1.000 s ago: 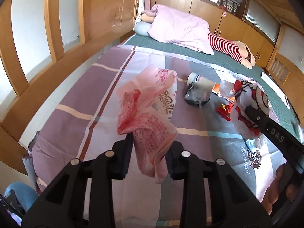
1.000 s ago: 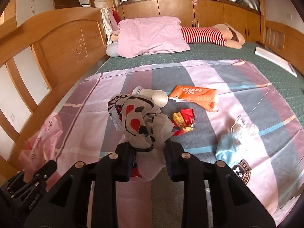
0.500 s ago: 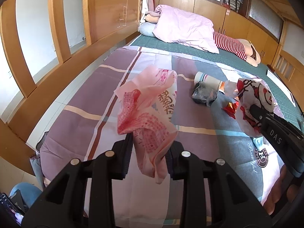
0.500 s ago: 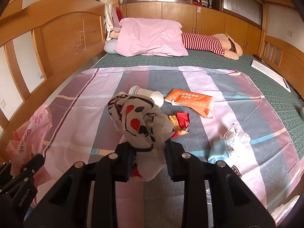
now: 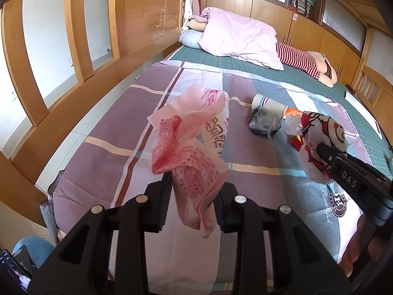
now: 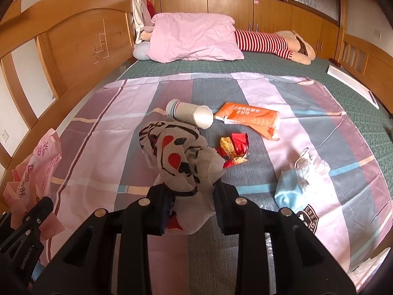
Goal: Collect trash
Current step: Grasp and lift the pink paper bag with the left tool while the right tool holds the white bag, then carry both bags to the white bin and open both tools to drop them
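My left gripper (image 5: 192,196) is shut on a crumpled pink plastic wrapper (image 5: 194,142) and holds it above the striped bed sheet (image 5: 103,152). My right gripper (image 6: 191,201) is shut on a white plastic bag with red and black print (image 6: 179,157), also above the sheet. On the sheet lie a white paper cup (image 6: 189,114), an orange packet (image 6: 250,116), a red and yellow snack wrapper (image 6: 233,147), a blue face mask with white tissue (image 6: 297,184) and a crumpled black bag (image 5: 264,124). The right gripper with its bag shows at the right of the left wrist view (image 5: 319,147).
A pink pillow (image 6: 194,39) and a striped stuffed toy (image 6: 267,41) lie at the far end of the bed. A wooden headboard (image 6: 73,56) runs along the left. A white flat object (image 6: 351,83) lies at the right edge. The floor (image 5: 22,221) shows at lower left.
Both grippers have pulled back and risen a little from the bed, each still holding its piece of trash. The litter on the sheet has not moved.
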